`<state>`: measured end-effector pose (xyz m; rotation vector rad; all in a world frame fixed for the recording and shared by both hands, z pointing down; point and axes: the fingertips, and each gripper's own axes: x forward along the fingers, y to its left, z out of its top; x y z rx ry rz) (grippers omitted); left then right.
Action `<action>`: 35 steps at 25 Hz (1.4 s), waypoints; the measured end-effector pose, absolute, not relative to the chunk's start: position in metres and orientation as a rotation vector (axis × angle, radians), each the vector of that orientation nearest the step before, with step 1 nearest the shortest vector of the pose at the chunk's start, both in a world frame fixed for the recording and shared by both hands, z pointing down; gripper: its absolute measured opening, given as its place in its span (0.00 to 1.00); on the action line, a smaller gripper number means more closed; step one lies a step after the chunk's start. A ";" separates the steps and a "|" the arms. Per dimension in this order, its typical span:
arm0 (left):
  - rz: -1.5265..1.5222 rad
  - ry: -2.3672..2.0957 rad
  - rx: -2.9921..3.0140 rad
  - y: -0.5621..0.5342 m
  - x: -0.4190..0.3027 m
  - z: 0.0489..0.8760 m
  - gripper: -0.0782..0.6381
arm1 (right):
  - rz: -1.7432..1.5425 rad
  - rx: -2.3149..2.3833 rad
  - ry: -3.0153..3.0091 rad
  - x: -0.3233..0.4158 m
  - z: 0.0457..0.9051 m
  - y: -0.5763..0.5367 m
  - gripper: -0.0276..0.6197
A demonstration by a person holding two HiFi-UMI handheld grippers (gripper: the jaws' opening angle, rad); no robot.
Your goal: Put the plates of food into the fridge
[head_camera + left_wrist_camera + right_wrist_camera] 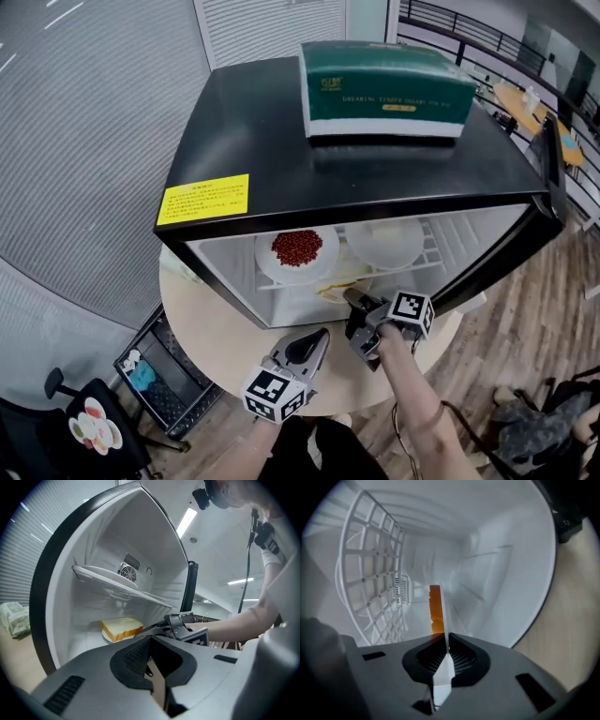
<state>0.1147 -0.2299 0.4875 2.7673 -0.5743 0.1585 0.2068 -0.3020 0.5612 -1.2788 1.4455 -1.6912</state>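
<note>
A black mini fridge [281, 131] stands open on a round table. On its wire shelf sit a plate of red beans [297, 249] and a white plate [386, 242]. Below the shelf, a plate with a bread slice [121, 629] rests low inside the fridge. My right gripper [352, 298] is shut on that plate's rim; in the right gripper view the plate [439, 616] runs edge-on from the jaws. My left gripper [322, 335] hovers over the table just outside the fridge, to the left of the right one, shut and empty.
The fridge door [553, 178] hangs open to the right. A green tissue box [384, 89] lies on top of the fridge. A black wire cart [159, 375] stands beside the table at lower left. A wrapped bag [14, 618] lies left of the fridge.
</note>
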 end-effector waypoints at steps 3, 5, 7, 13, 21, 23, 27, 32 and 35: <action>0.155 -0.558 2.747 -0.226 0.110 0.491 0.12 | -1.726 -1.298 1.426 0.205 0.564 -0.313 0.07; 0.157 -0.549 2.737 -0.222 0.107 0.495 0.12 | -1.744 -1.324 1.402 0.204 0.569 -0.316 0.07; 0.152 -0.547 2.725 -0.220 0.104 0.497 0.12 | -1.750 -1.357 1.389 0.204 0.571 -0.319 0.07; 0.133 -0.494 2.724 -0.215 0.104 0.492 0.12 | -1.772 -1.550 1.353 0.208 0.579 -0.317 0.08; 0.099 -0.452 2.745 -0.208 0.097 0.481 0.12 | -1.683 -1.972 1.474 0.217 0.576 -0.310 0.26; 0.095 -0.443 2.745 -0.206 0.094 0.480 0.12 | -1.664 -2.032 1.488 0.218 0.574 -0.307 0.31; 0.089 -0.437 2.743 -0.203 0.088 0.479 0.12 | -1.601 -2.159 1.506 0.220 0.573 -0.295 0.35; 0.098 -0.456 2.739 -0.203 0.084 0.480 0.12 | -1.451 -2.044 1.604 0.202 0.554 -0.277 0.35; 0.109 -0.439 2.746 -0.198 0.087 0.479 0.12 | -1.257 -1.980 1.733 0.189 0.528 -0.255 0.35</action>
